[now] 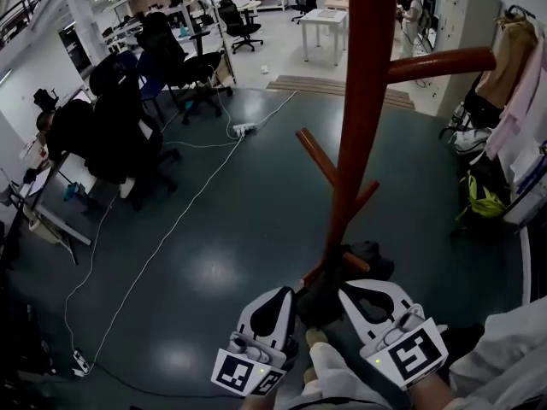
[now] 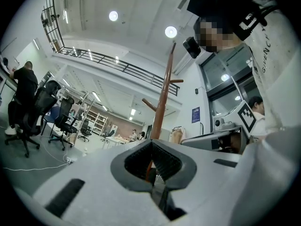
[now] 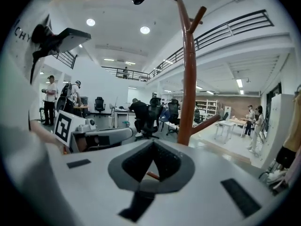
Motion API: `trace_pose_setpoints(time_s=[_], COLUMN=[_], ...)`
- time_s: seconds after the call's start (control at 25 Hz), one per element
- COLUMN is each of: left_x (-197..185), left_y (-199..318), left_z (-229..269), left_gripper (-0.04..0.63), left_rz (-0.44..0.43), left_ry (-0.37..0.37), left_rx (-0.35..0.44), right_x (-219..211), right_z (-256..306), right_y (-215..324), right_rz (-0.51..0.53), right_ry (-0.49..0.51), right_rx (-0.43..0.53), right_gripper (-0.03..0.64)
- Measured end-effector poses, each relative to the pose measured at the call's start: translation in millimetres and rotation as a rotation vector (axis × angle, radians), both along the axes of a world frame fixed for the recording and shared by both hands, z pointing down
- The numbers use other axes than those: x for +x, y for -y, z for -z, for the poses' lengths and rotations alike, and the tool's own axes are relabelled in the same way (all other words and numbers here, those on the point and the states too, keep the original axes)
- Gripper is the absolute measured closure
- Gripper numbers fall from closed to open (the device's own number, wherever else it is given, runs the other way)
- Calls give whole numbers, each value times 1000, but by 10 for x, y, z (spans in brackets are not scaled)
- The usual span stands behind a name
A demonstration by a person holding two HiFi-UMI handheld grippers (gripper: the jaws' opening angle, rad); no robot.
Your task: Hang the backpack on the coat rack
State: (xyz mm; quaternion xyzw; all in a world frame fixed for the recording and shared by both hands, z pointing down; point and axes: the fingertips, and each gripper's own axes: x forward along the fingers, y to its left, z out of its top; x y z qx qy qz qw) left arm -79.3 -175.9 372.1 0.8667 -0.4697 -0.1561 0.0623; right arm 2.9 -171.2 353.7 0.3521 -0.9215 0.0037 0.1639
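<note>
The reddish-brown coat rack point(image 1: 363, 101) rises straight ahead of me, with pegs branching off high and low. Its pole also shows in the left gripper view point(image 2: 162, 107) and the right gripper view point(image 3: 189, 79). The black backpack point(image 1: 366, 259) hangs bunched low beside the pole, just past my two hands. My left gripper point(image 1: 295, 304) is shut, with dark fabric in the seam of its jaws point(image 2: 153, 173). My right gripper point(image 1: 342, 297) is shut too, its tips against the same black mass point(image 3: 150, 173). Most of the backpack is hidden behind the grippers.
Black office chairs point(image 1: 128, 135) and desks crowd the left. A white cable with a power strip point(image 1: 244, 129) runs across the dark floor. Hung clothes point(image 1: 513, 75) and a yellow-green bag point(image 1: 483, 202) are at the right. A white table point(image 1: 325, 24) stands far back.
</note>
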Motion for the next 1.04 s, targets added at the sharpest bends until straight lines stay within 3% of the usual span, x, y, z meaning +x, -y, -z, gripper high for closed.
trace_pose_setpoints(time_s=[0.32, 1.04], left_x=[99, 335], left_y=[-281, -720], left_z=[-15, 125], left_gripper=[584, 584], left_rz=[-22, -58], left_ry=[-5, -3], left_rx=[-7, -2], right_x=[-43, 78], right_z=[-137, 48], right_y=[-409, -846], right_rz=[21, -32], right_ry=[-17, 8], right_rx=[-56, -8], right_gripper=[602, 602])
